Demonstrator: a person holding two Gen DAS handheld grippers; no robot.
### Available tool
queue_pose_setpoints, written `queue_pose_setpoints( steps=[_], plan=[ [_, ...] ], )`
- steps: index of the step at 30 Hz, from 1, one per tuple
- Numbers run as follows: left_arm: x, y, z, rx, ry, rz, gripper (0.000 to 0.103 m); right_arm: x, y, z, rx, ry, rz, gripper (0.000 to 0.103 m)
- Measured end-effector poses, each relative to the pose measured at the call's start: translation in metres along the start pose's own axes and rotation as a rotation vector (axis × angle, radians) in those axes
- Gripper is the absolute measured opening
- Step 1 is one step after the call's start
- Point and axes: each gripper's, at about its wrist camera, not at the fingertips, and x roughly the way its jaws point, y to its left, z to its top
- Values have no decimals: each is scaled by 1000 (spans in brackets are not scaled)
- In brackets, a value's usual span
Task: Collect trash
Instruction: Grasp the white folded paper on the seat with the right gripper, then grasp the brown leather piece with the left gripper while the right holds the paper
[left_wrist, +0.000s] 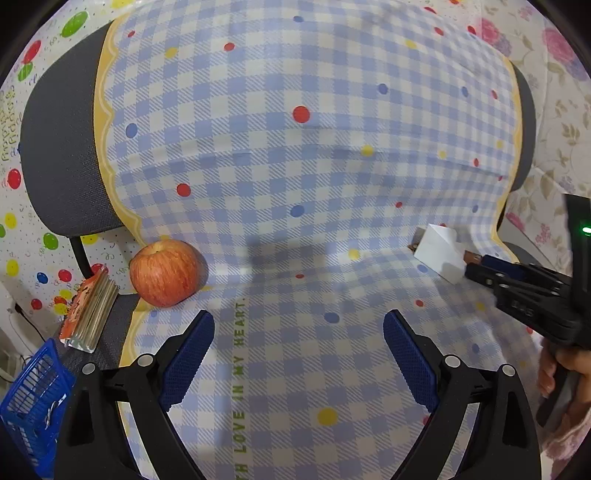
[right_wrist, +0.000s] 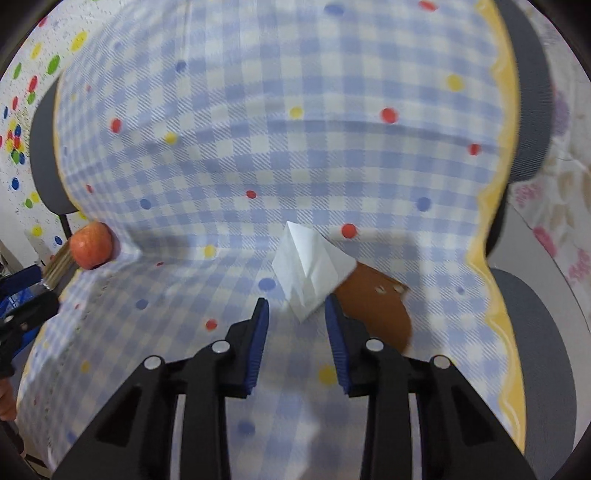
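Left wrist view
Left hand-held gripper: jaws are standing wide apart, nothing between them; the blue pads are hovering over the checked cloth covering the chair.
Right hand-held gripper: is reaching in from the right edge, its tips just at the folded white paper; whether the pads are touching the paper cannot be told from this view.
White paper, position: is lying on the cloth at the seat's right side, well apart from the left hand-held gripper, ahead and to its right.
White paper, axis: long axis is running diagonally, from upper left to lower right.
Apple: is sitting at the cloth's left edge, ahead and to the left of the left hand-held gripper.
Snack wrapper: is lying just left of the apple, above a blue basket.

Right wrist view
Right hand-held gripper: jaws are standing narrow but not closed; the lower point of the white paper is sitting between the fingertips, and no pad is visibly pressing on it.
White paper, axis: is pointing down toward the hand-held gripper, long axis running roughly along the fingers.
Brown piece: is lying partly under the paper, beside the right finger.
Apple: is sitting far to the left.
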Motion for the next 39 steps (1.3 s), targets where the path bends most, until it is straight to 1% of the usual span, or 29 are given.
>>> queue_pose_setpoints(
  steps=[3,4,6,7,10,15,17,20,21,22,24,25,28,30,32,35,39],
  plan=[
    [6,3,3,-4,5,2,92,17,2,6,-7,34,-1,30],
    [8,3,4,-4,7,3,92,19,3,7,-7,40,-1,20],
    [9,5,5,-6,8,7,92,23,3,6,-8,59,-2,3],
    [10,7,6,-9,8,9,92,22,3,6,-5,59,5,2],
    [10,11,8,-19,3,19,92,6,14,1,-17,49,69,2],
    [7,12,7,-23,-1,19,92,-25,43,-23,-61,39,176,2],
    [6,11,4,-24,-1,22,92,-34,51,-30,-70,31,187,2],
    [3,11,-2,-21,6,23,92,-50,52,-37,-74,-14,137,2],
    [1,10,-4,-18,7,21,92,-57,47,-38,-79,-44,88,2],
    [-1,10,-6,-15,4,23,92,-59,39,-35,-77,-56,64,2],
    [-3,9,-7,-15,-1,23,92,-60,20,-29,-61,-73,11,2],
    [-4,9,-8,-18,0,20,92,-58,6,-25,-55,-78,-31,2],
    [-5,3,-11,-13,4,10,92,-44,-30,-15,-34,-73,-111,2],
    [-4,-1,-11,1,3,8,92,-35,-54,-10,-16,-60,-135,2],
    [1,-4,-10,6,9,7,92,-26,-69,-6,-3,-44,-146,2],
    [11,-5,-8,-3,22,8,92,-13,-82,-4,4,-16,-156,2],
    [23,-8,-5,1,35,7,92,7,-91,-4,13,44,-132,2]
  ],
)
